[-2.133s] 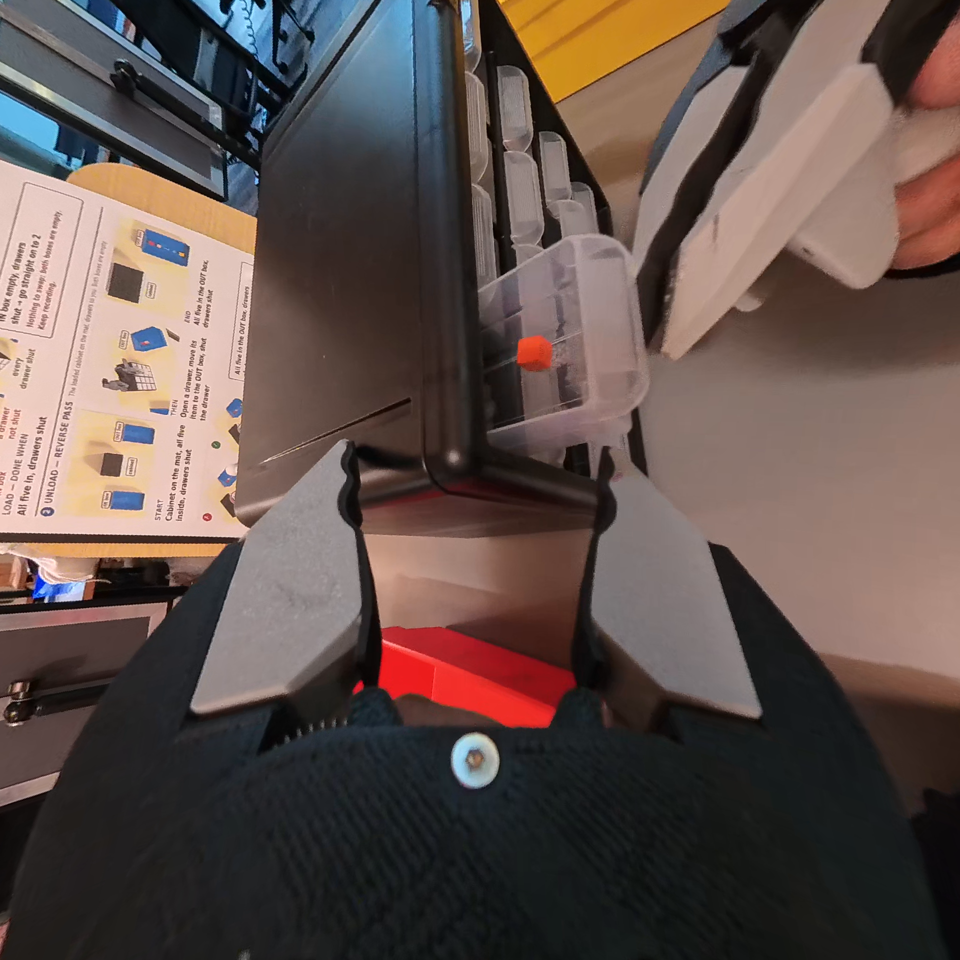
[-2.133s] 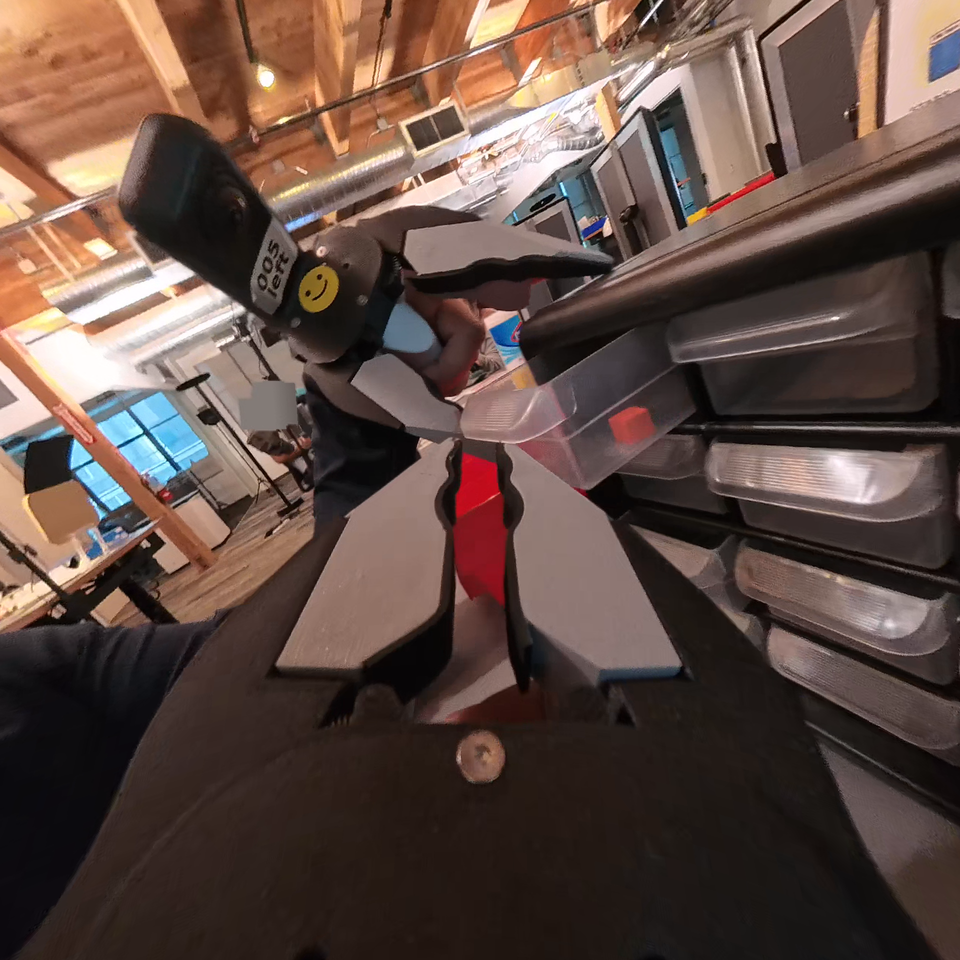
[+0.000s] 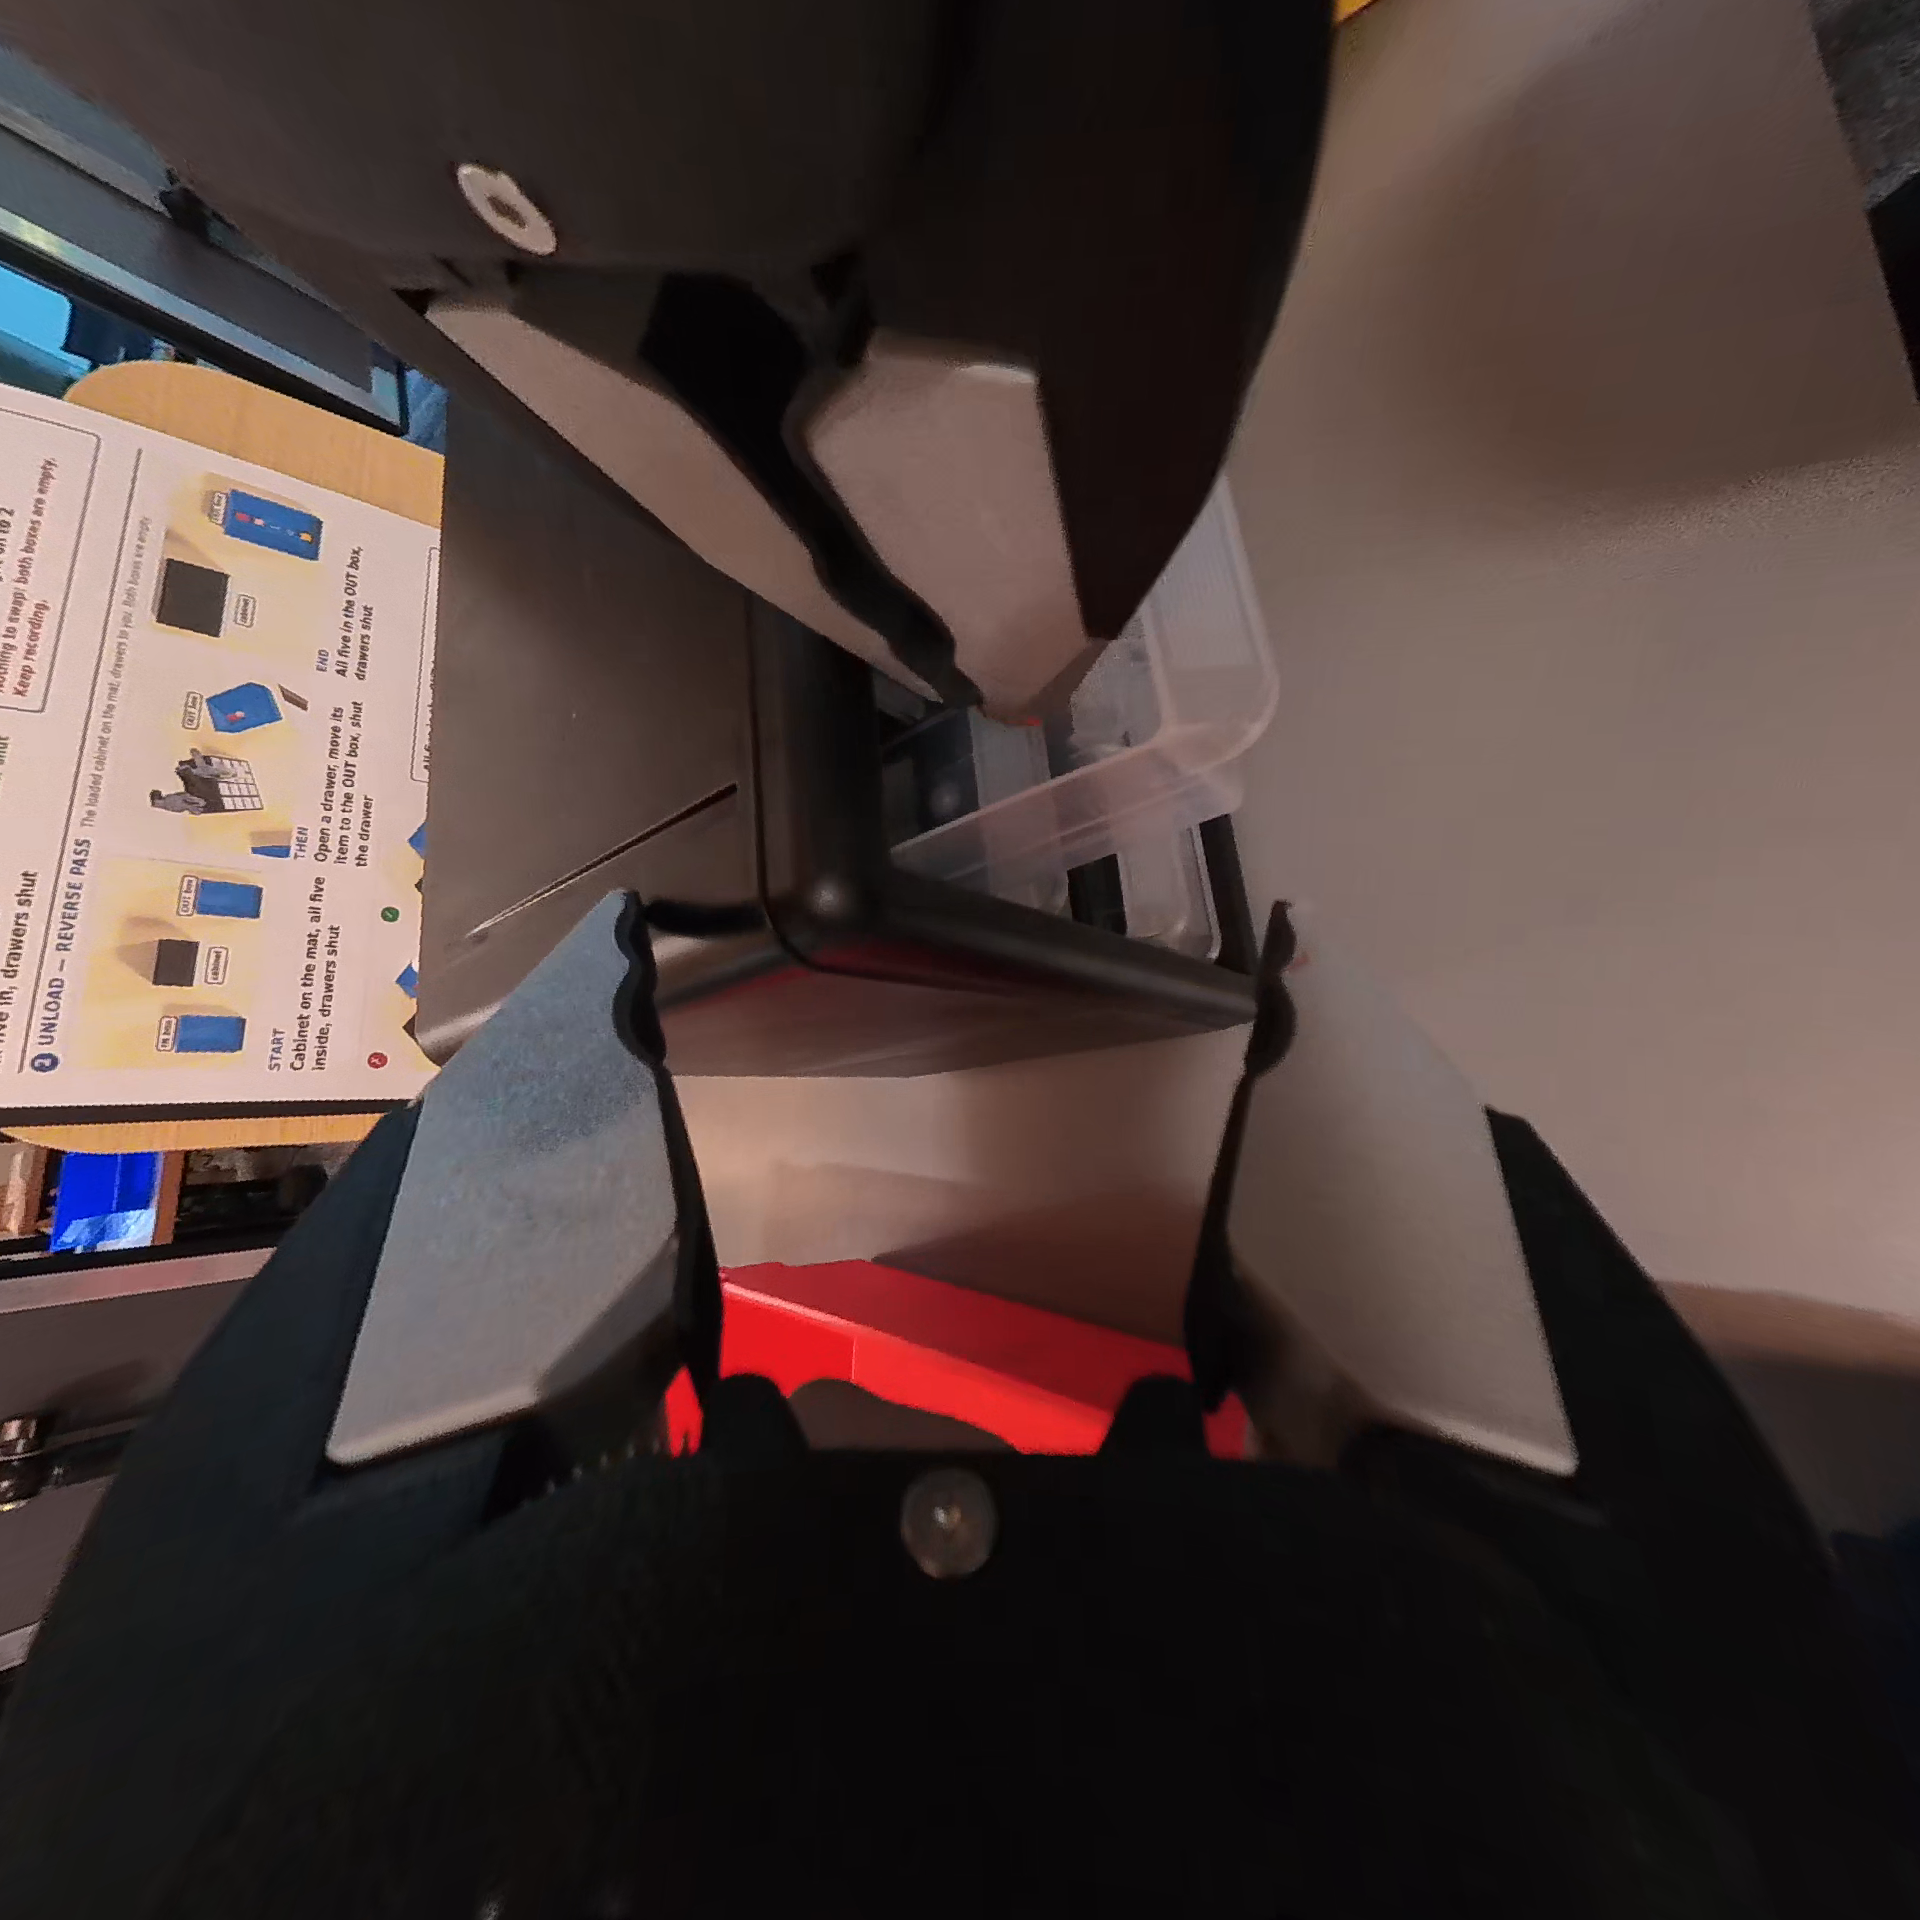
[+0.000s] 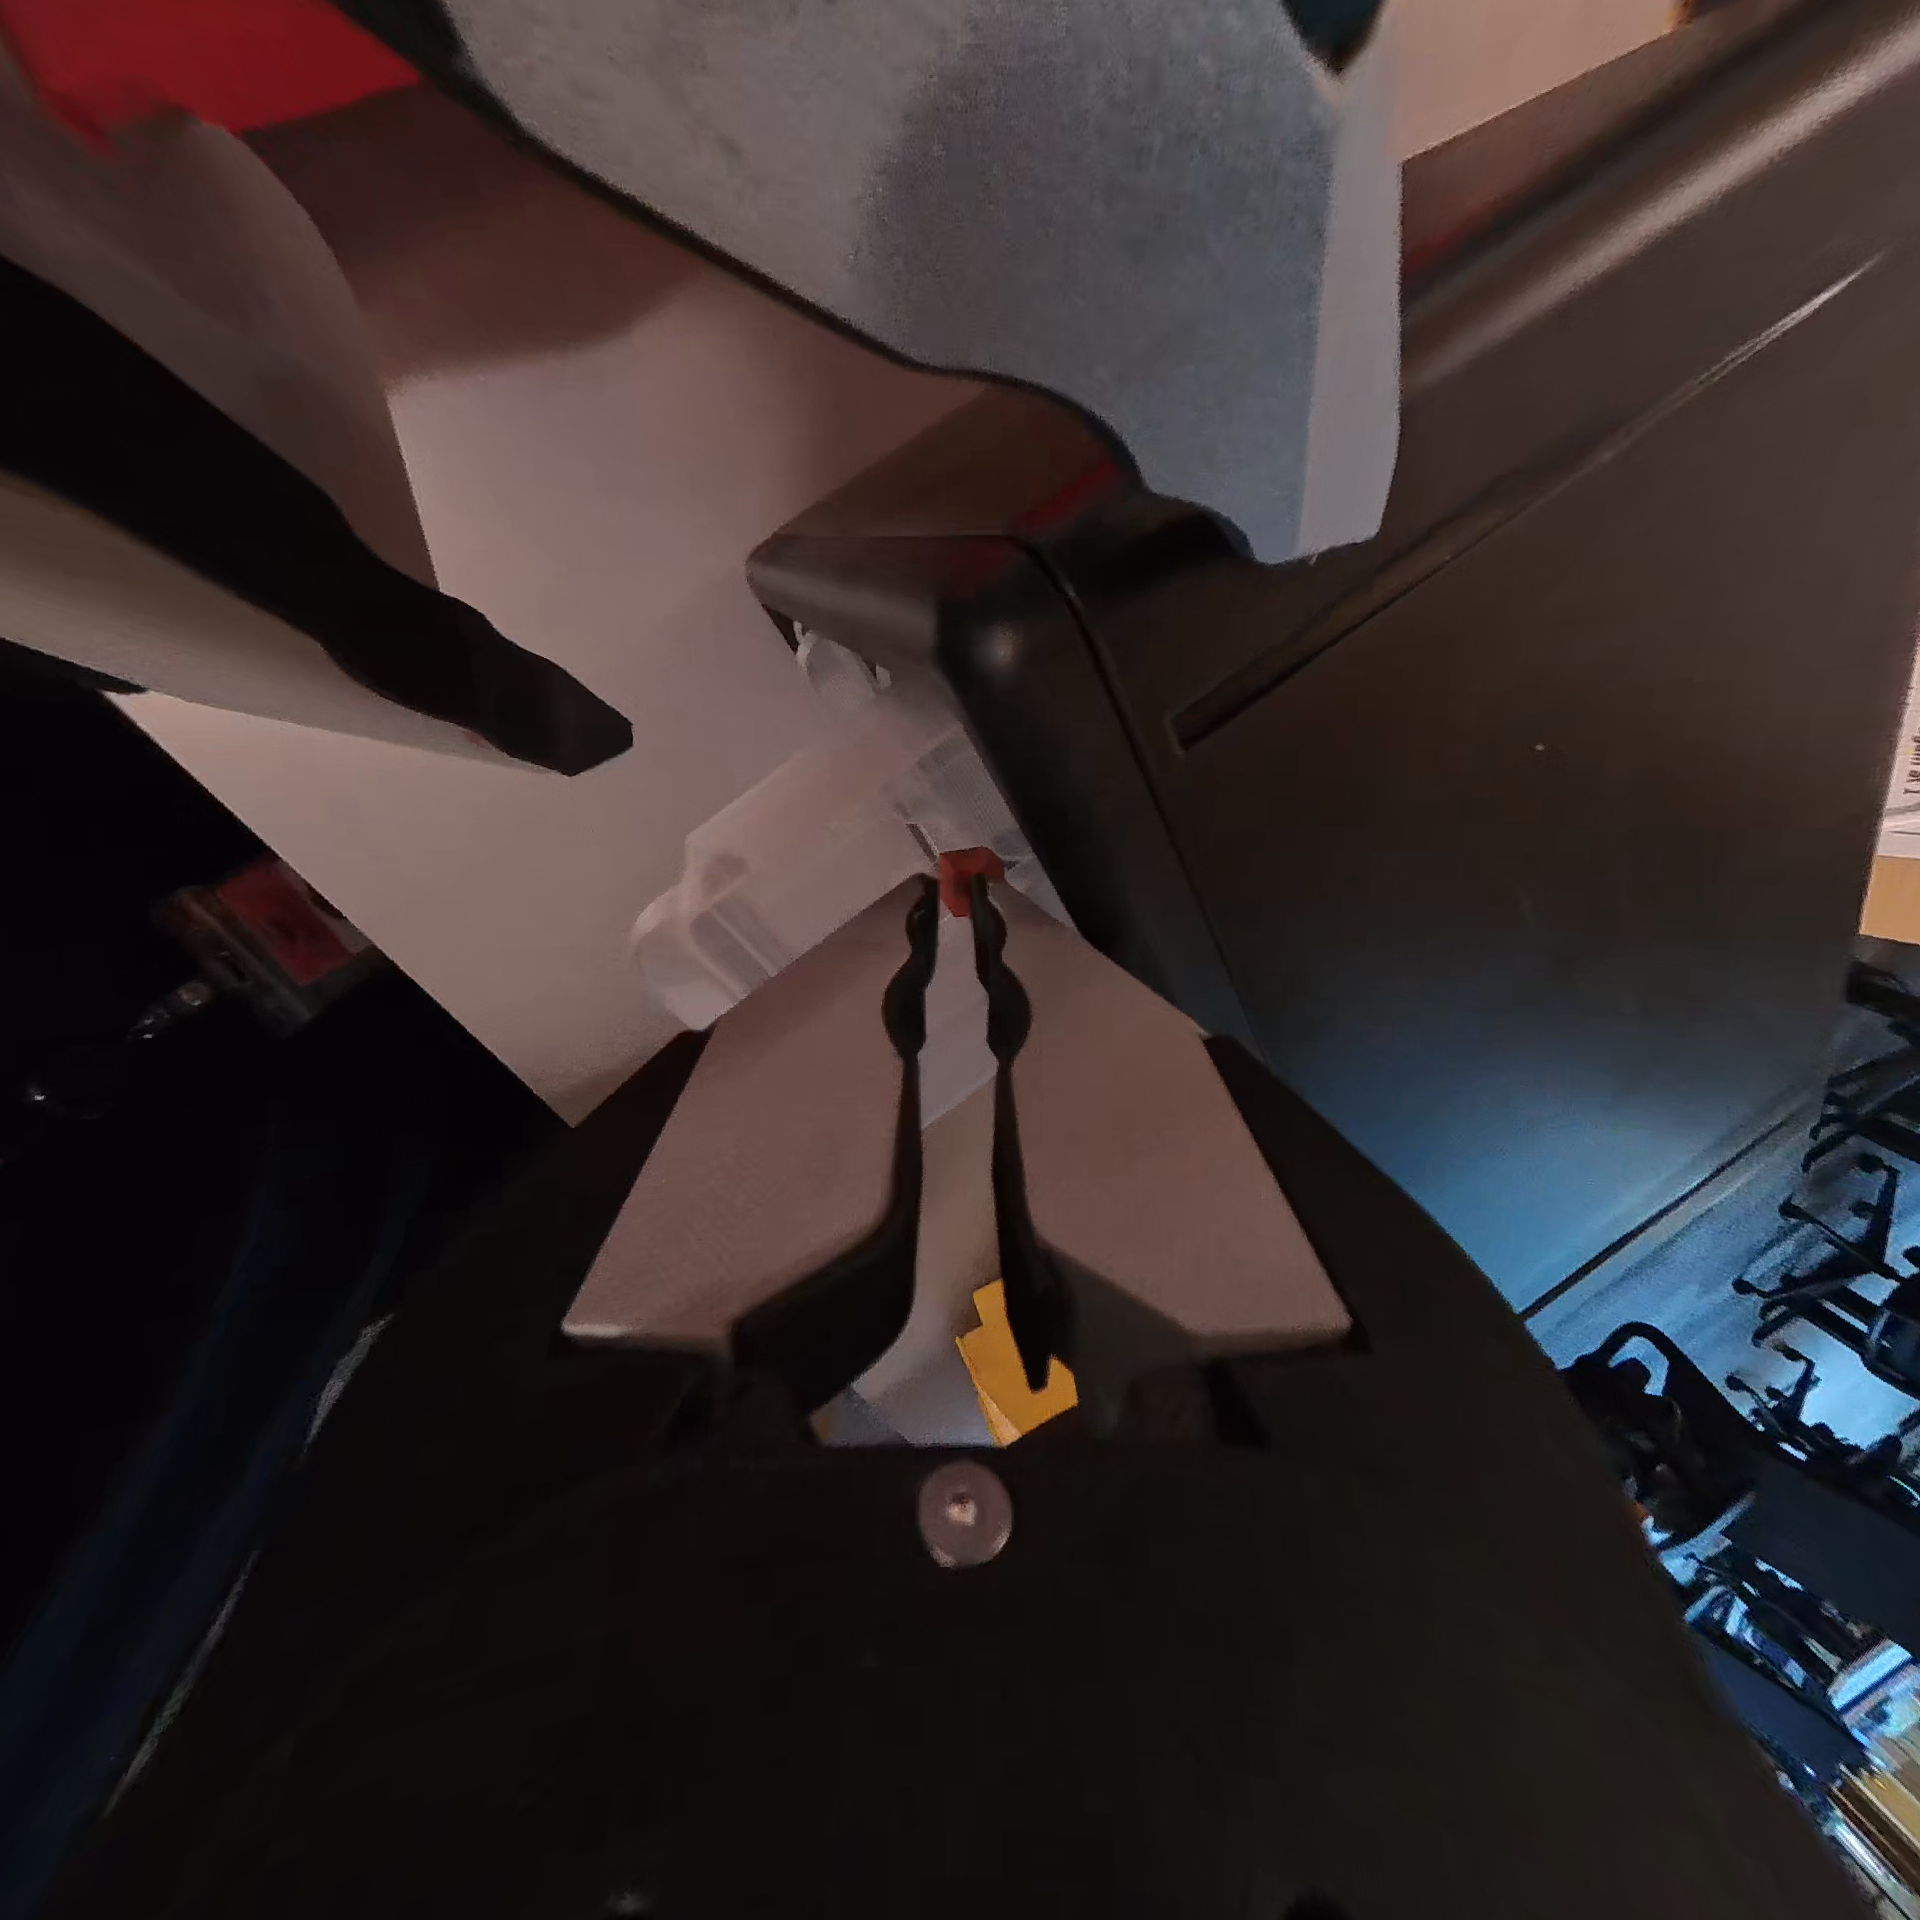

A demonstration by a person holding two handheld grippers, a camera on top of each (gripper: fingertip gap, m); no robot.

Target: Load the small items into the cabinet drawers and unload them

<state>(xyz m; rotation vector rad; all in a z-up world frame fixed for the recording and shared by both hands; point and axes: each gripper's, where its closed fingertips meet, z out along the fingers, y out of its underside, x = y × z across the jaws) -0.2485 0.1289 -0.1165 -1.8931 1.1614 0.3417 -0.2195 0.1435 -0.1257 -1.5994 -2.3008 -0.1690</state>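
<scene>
Lots is blocked here: in the left wrist view the right gripper's body fills the top and hides most of the cabinet (image 3: 592,665) front, and everything's a bit motion-blurred. The surface is a pale tabletop (image 3: 1558,727), with an instruction sheet (image 3: 208,779) behind the cabinet. The left gripper (image 3: 956,966) is spread wide, straddling the cabinet's top corner. The right gripper (image 4: 956,904) is nearly closed, tips pinching the small red cube (image 4: 964,864) in the pulled-out clear drawer (image 4: 769,883).
</scene>
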